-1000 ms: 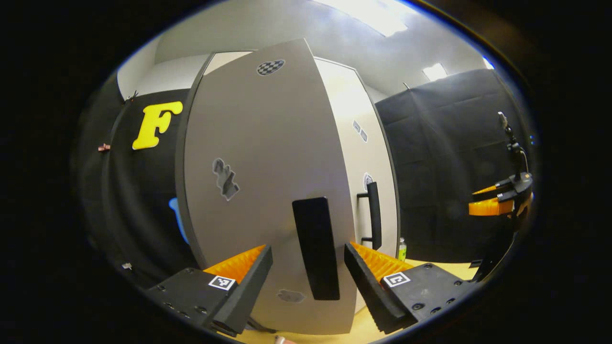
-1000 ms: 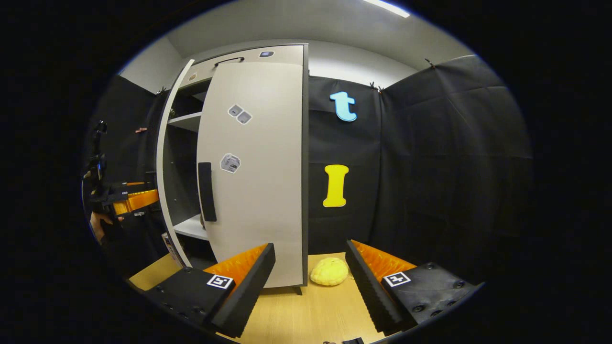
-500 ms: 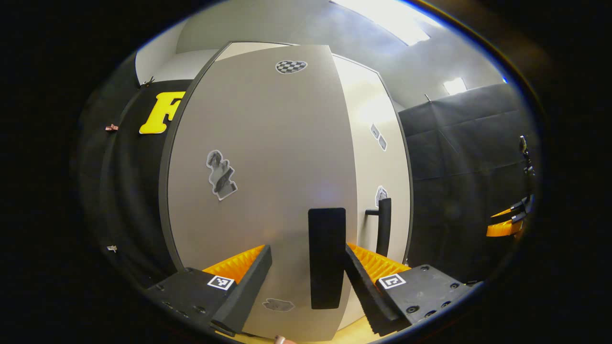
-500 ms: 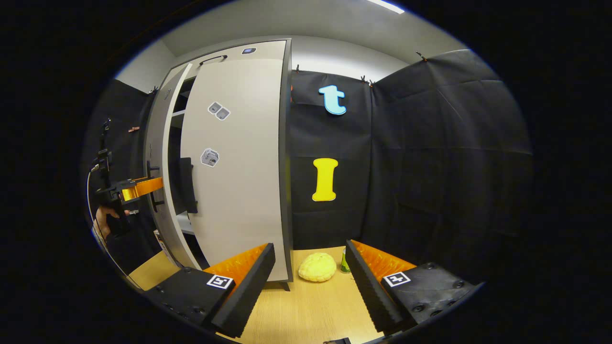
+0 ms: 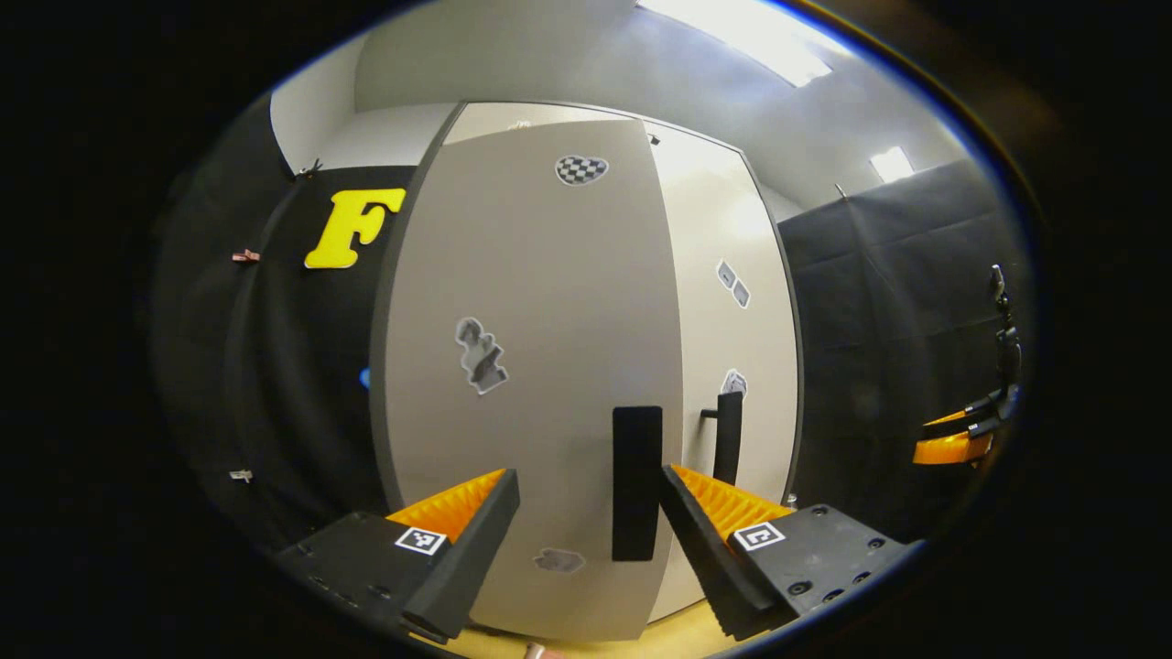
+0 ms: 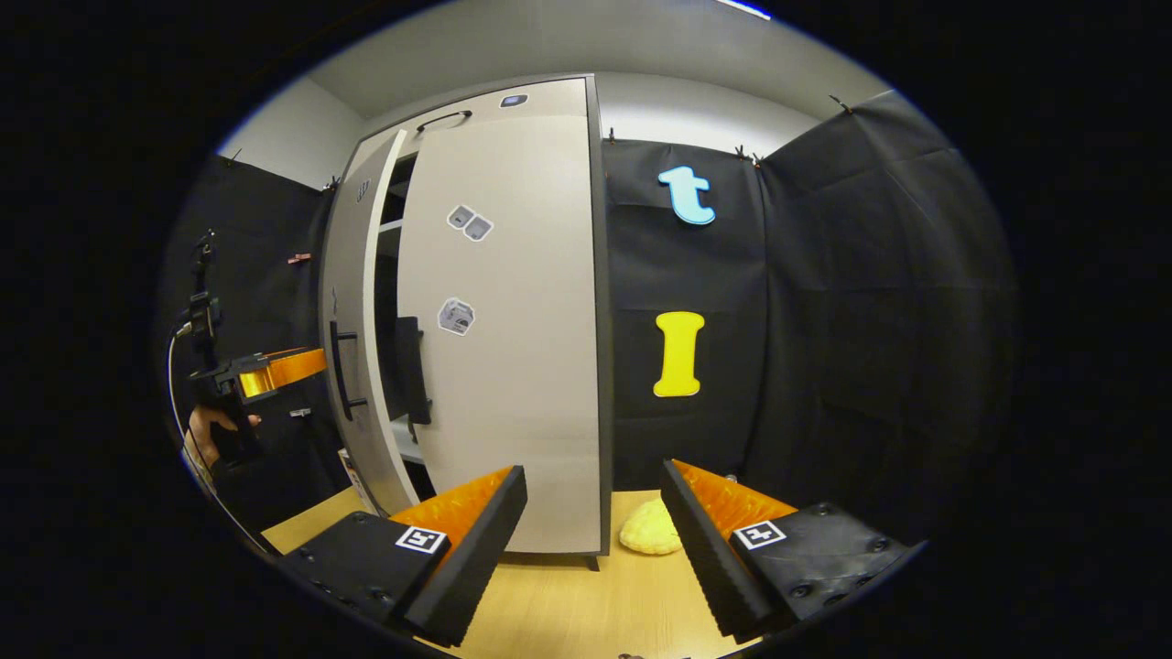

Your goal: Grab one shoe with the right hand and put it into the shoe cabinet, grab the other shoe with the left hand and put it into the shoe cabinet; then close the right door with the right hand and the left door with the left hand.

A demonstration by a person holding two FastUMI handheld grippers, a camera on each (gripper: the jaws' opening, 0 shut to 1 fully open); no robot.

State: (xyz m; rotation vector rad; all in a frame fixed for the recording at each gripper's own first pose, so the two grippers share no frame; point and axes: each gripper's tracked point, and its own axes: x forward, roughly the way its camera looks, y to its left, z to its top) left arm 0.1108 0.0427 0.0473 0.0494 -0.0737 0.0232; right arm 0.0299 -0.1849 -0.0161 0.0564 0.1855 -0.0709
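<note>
Grey left door point(image 5: 531, 366) now stands nearly shut, narrower gap than before; left gripper point(image 5: 586, 540) wide open, empty, backed off its handle point(image 5: 636, 480). Right gripper point(image 6: 591, 540) open, empty.

My left tool point(image 5: 591, 540) is wearing black blocks with little square black-and-white tags and round screws. My right tool point(image 6: 593, 540) is looking the same. Ridged wedges are sitting behind the fingers.

We noted a yellow lumpy object point(image 6: 648, 536) on the wooden tabletop point(image 6: 568, 604), lying just beside the black cloth wall point(image 6: 824, 348)
</note>
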